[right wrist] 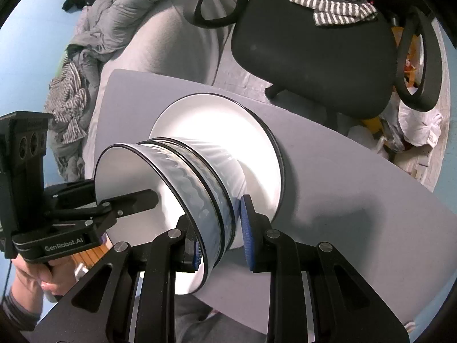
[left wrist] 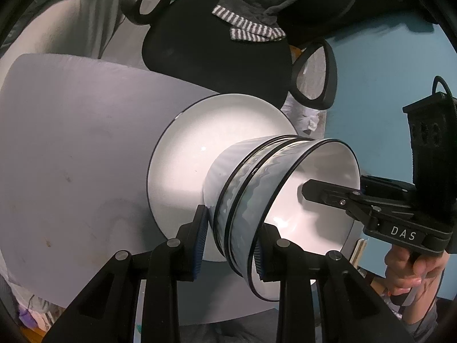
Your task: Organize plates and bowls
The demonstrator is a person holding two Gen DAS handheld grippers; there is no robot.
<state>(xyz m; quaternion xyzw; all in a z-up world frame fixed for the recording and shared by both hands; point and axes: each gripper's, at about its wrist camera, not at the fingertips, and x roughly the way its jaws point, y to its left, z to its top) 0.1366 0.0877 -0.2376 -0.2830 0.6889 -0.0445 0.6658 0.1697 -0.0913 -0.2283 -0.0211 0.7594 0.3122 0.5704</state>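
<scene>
A stack of white, black-rimmed bowls [left wrist: 251,188] stands on a white plate [left wrist: 185,157] on the grey table [left wrist: 71,143]. My left gripper [left wrist: 231,245] straddles the near wall of the bowl stack, one finger inside and one outside, closed on it. In the right wrist view my right gripper [right wrist: 220,237] grips the opposite wall of the bowl stack [right wrist: 194,177] the same way, above the plate [right wrist: 228,131]. Each gripper shows in the other's view, with a finger inside the top bowl: the right gripper [left wrist: 328,194] and the left gripper [right wrist: 128,200].
A black office chair [right wrist: 314,45] with a striped cloth [right wrist: 331,8] stands beyond the table's far edge. A grey bed with crumpled blankets [right wrist: 122,14] lies to the left. White bags and clutter [right wrist: 414,125] sit on the floor at right.
</scene>
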